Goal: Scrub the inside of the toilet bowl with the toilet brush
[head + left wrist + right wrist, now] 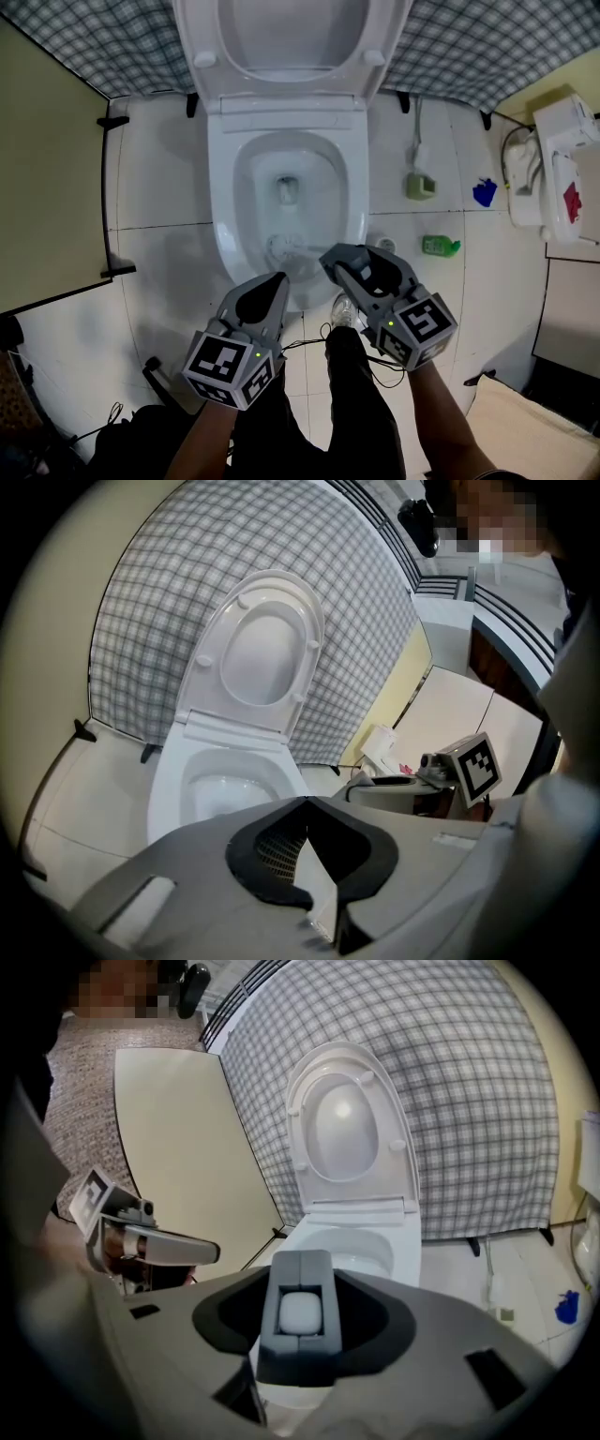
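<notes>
The right gripper (pixel 336 266) is clamped wide on the grey handle block of the toilet brush (pixel 283 247); the left gripper (pixel 277 279) hangs beside it with its 2 jaws together on nothing. The brush head sits inside the toilet bowl (pixel 223 202), low against the near wall. Its long axis seems to run from the grip at the near right down to the far left, with the head pointing into the bowl. Risks, as I judge them: a hard push could twist the handle in the jaws; a quick flick near the rim could throw water onto the floor (pixel 159 272); short strokes would leave the far wall unscrubbed.
</notes>
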`<state>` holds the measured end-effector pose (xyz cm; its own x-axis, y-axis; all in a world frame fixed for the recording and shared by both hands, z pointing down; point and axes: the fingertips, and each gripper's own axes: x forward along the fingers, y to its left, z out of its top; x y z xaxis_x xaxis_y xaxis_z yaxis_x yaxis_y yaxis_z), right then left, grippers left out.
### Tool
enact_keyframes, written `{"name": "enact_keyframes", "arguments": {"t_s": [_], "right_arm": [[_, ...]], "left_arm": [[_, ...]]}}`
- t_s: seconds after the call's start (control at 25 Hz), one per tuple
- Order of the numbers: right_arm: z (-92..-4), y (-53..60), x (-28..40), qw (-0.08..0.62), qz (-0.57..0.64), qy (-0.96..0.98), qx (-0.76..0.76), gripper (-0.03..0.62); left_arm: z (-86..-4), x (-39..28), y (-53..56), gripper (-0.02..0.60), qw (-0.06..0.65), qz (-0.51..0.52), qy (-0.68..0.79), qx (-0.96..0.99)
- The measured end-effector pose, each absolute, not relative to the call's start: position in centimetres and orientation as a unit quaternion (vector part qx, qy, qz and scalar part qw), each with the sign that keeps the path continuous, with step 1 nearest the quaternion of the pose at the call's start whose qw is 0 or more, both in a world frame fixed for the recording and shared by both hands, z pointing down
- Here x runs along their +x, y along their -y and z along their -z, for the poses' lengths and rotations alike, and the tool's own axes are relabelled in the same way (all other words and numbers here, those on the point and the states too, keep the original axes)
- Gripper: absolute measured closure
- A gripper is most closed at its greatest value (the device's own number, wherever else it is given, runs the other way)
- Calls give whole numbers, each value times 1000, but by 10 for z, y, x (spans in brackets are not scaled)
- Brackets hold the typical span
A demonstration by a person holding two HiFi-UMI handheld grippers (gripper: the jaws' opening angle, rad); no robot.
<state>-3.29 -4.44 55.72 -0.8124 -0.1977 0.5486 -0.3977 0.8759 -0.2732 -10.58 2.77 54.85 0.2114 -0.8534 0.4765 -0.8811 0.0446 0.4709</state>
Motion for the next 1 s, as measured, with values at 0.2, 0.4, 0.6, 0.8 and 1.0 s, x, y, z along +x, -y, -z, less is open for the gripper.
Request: {"name": "enact_keyframes", "arguments": {"t_s": [0.2, 0.4, 0.6, 0.8, 1.0], "right_arm": [[-541, 36, -15, 302, -179, 924, 151, 391], [-558, 48, -24, 318, -156, 920, 168, 393], [-598, 72, -47, 312, -181, 912, 197, 393], [-637, 88, -68, 344, -185, 899, 201, 393], [-654, 99, -73, 362, -180, 892, 204, 391]], "left_arm": [[-550, -103, -29, 594, 362, -17, 629, 688], [-549, -96, -31, 594, 364, -15, 626, 690], [-554, -95, -34, 594, 371, -13, 624, 687], [-553, -98, -32, 594, 371, -8, 627, 685], [-556, -105, -32, 594, 372, -8, 629, 683]]}}
